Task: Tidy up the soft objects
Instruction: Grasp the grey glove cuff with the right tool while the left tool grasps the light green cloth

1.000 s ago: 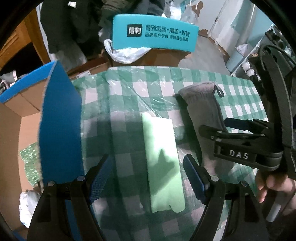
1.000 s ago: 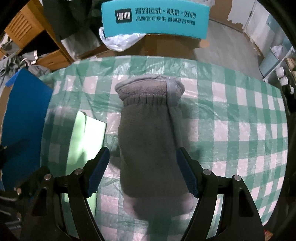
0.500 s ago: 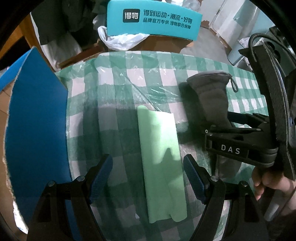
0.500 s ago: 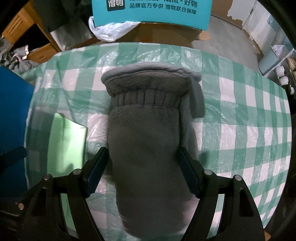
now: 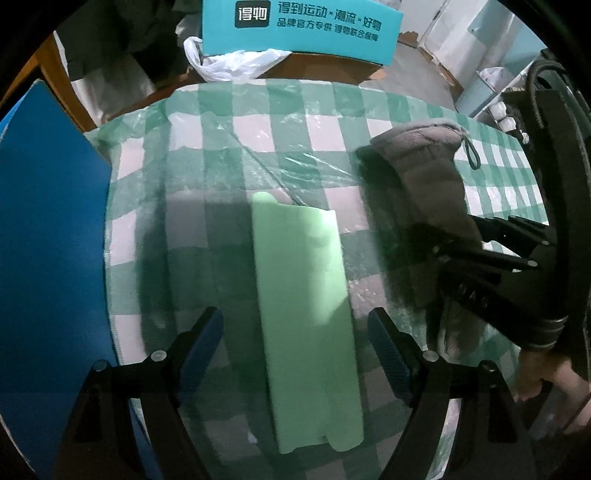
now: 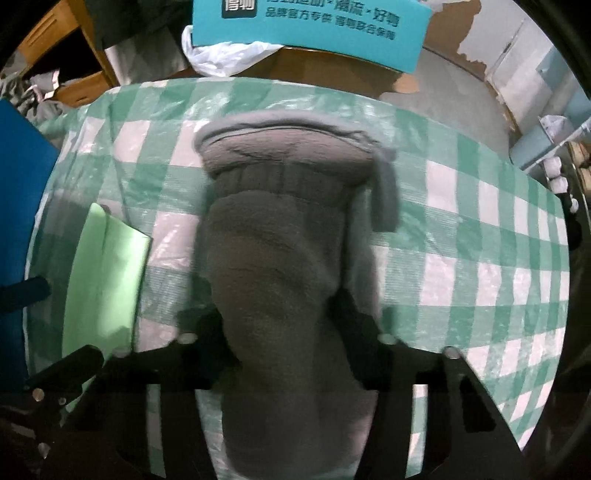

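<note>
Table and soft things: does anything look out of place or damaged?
Nothing looks damaged. The grey mitten is bunched between the right claw's fingers, and the green cloth lies flat on the checked tablecloth.

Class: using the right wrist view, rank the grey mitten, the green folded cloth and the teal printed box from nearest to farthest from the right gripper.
1. grey mitten: pinched in the right gripper, centre.
2. green folded cloth: on the table to the left.
3. teal printed box: beyond the table's far edge, top.
</note>
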`<state>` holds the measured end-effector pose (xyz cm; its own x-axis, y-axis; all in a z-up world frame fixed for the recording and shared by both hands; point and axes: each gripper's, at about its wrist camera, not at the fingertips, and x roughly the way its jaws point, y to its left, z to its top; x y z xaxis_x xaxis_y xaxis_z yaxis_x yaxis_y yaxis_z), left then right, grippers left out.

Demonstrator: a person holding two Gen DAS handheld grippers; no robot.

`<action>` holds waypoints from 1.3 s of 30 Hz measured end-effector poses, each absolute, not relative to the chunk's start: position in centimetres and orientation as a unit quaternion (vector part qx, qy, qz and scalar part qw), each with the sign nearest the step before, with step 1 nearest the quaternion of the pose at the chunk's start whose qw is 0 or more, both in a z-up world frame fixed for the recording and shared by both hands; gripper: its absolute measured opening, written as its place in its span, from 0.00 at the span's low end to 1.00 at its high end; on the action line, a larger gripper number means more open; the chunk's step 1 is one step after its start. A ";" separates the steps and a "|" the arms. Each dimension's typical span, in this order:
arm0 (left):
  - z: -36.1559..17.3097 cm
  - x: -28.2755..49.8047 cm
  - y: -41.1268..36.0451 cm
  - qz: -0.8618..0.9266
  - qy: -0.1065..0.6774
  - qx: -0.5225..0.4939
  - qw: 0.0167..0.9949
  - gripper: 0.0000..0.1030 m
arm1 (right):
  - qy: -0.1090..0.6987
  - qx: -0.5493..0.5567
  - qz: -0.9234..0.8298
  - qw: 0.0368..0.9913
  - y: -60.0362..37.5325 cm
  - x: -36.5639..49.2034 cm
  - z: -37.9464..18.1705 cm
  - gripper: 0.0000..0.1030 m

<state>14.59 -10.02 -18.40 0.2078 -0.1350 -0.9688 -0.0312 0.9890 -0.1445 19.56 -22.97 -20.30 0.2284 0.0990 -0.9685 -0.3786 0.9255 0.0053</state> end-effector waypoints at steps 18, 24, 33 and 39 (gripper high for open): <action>-20.3 14.2 -15.2 0.037 0.623 0.078 0.777 0.87 | 0.592 -0.038 0.160 0.789 -26.7 18.3 -17.1 0.19; -20.2 14.1 -15.5 0.030 0.614 0.077 0.785 0.80 | 0.585 -0.021 0.160 0.794 -27.9 17.3 -16.0 0.18; -19.6 13.5 -16.4 0.003 0.611 0.065 0.789 0.08 | 0.581 -0.006 0.168 0.796 -28.8 16.1 -15.4 0.18; -19.1 12.4 -15.4 -0.027 0.611 0.016 0.791 0.05 | 0.577 -0.005 0.174 0.798 -28.8 15.4 -14.9 0.18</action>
